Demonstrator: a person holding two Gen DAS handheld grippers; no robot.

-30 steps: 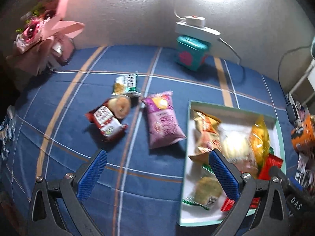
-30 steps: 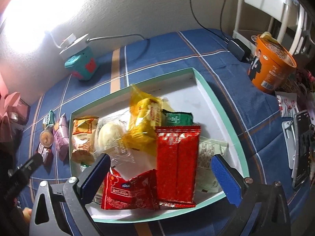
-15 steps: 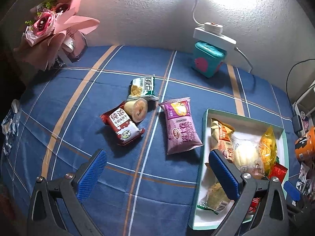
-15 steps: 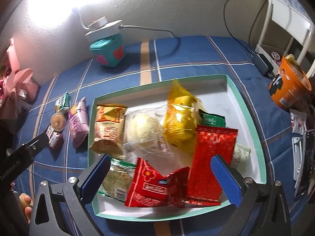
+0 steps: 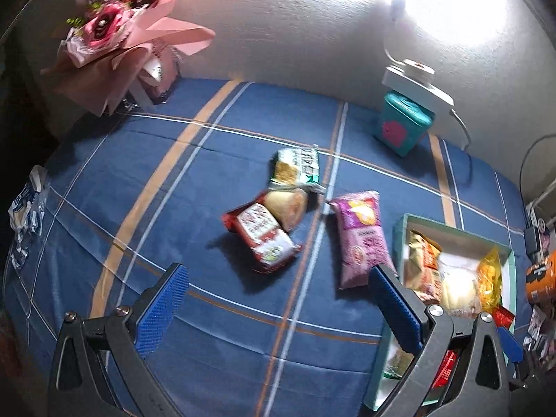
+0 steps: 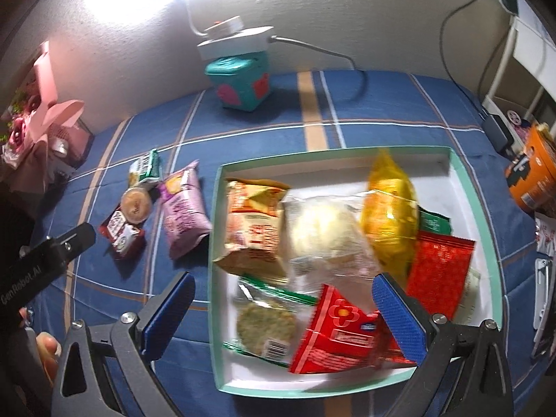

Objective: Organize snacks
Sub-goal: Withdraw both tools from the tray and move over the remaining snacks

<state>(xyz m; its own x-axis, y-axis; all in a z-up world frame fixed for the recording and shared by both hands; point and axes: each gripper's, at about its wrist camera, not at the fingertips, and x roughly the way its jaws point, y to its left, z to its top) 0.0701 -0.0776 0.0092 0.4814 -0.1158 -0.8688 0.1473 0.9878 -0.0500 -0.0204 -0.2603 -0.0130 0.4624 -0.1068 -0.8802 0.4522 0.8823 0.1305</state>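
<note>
Both cameras have drifted left since a second ago, so the loose snacks now sit nearer the middle of the left wrist view and the tray (image 6: 476, 201) has slid toward the right of it.

Four snacks lie on the blue plaid cloth (image 5: 173, 208), outside the tray: a green pack (image 5: 297, 166), a round bun (image 5: 288, 203) touching it, a red pack (image 5: 262, 239) partly under the bun, and a purple pack (image 5: 361, 236) just beside the tray's left wall. All four are bunched together.

Inside the tray the right wrist view shows about eight items, though motion blur makes the count uncertain: an orange-tan pack (image 6: 253, 226), a clear-wrapped white bun (image 6: 323, 232), a yellow bag (image 6: 389, 208), a small dark green pack (image 6: 434, 222), a long red pack (image 6: 439, 271), a red pack with a flower mark (image 6: 340, 333), a clear pack with a round cracker (image 6: 266, 323), and a pale wrapper (image 6: 469, 299) under the long red pack.

The left gripper (image 5: 276, 307) hangs over the cloth near the loose snacks, fingers spread wide and empty. The right gripper (image 6: 283, 316) hovers over the tray's near edge, fingers likewise spread, grasping nothing.

One teal box (image 5: 405, 127) stands by the wall, one orange cup (image 6: 535, 173) right of the tray, one pink bouquet (image 5: 114, 45) at far left.
</note>
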